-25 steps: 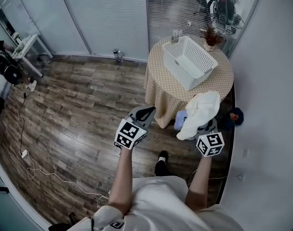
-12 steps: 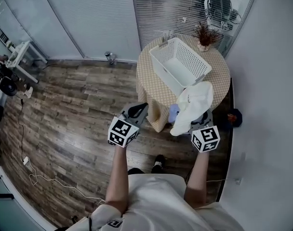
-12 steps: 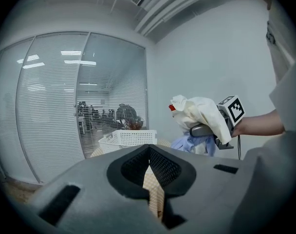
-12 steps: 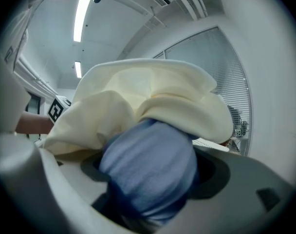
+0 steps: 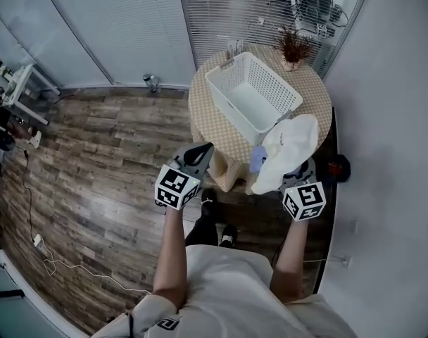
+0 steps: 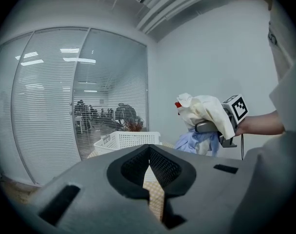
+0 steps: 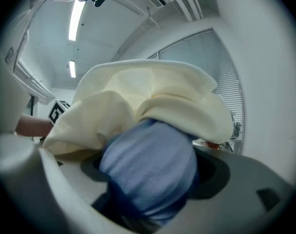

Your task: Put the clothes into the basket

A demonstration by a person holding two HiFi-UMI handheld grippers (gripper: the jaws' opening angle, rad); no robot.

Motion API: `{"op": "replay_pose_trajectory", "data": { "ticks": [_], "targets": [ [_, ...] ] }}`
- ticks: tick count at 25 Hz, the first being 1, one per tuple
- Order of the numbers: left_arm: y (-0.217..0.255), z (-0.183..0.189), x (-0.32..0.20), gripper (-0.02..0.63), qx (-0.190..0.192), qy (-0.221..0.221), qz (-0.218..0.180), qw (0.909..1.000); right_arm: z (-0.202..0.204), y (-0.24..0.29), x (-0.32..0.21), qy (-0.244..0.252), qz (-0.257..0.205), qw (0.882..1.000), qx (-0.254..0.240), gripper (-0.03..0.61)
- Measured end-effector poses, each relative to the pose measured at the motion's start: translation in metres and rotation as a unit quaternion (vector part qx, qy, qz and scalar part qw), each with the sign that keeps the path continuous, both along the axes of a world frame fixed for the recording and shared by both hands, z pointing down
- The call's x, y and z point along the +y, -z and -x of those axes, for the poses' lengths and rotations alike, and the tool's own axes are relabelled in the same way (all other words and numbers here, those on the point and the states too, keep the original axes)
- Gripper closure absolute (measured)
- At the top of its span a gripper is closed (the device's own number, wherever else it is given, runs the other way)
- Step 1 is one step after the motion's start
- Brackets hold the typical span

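Round table (image 5: 314, 108) carried the laundry basket (image 5: 233, 110), near, ahead-left of right tongs (image 5: 296, 180) pinching clothes (image 5: 290, 145); left tongs (image 5: 200, 153) pressed together, empty.

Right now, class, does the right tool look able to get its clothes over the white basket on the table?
Probably yes. The right tool, shut on the cream and blue clothes, hangs just short of the basket's open top, with nothing between them.

You hold both bare forearms stretched forward, side by side and well apart. Your left claw (image 5: 200, 153) has its jaws pressed together with nothing between them. Your right claw (image 5: 295, 178) is clamped on the clothes (image 5: 288, 146).
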State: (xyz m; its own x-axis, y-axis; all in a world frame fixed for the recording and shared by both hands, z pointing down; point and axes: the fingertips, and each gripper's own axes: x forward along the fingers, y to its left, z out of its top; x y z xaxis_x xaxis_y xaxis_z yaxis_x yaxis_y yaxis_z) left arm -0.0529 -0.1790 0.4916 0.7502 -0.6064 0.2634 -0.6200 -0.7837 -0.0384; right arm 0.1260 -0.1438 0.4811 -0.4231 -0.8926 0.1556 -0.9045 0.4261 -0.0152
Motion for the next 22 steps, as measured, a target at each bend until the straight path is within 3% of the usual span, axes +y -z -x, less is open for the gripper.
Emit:
{"op": "replay_pose_trajectory", "data": {
  "ticks": [13,22],
  "targets": [
    [0.007,-0.037,-0.081,0.6,0.018,-0.036,-0.025,0.9989,-0.018,0.006,-0.065,-0.011,-0.02,1.0,0.018,0.164],
    [0.017,-0.063,-0.166,0.6,0.028,-0.057,-0.014,0.9979,-0.015,0.02,-0.148,-0.005,-0.012,1.0,0.025,0.164]
  ]
}}
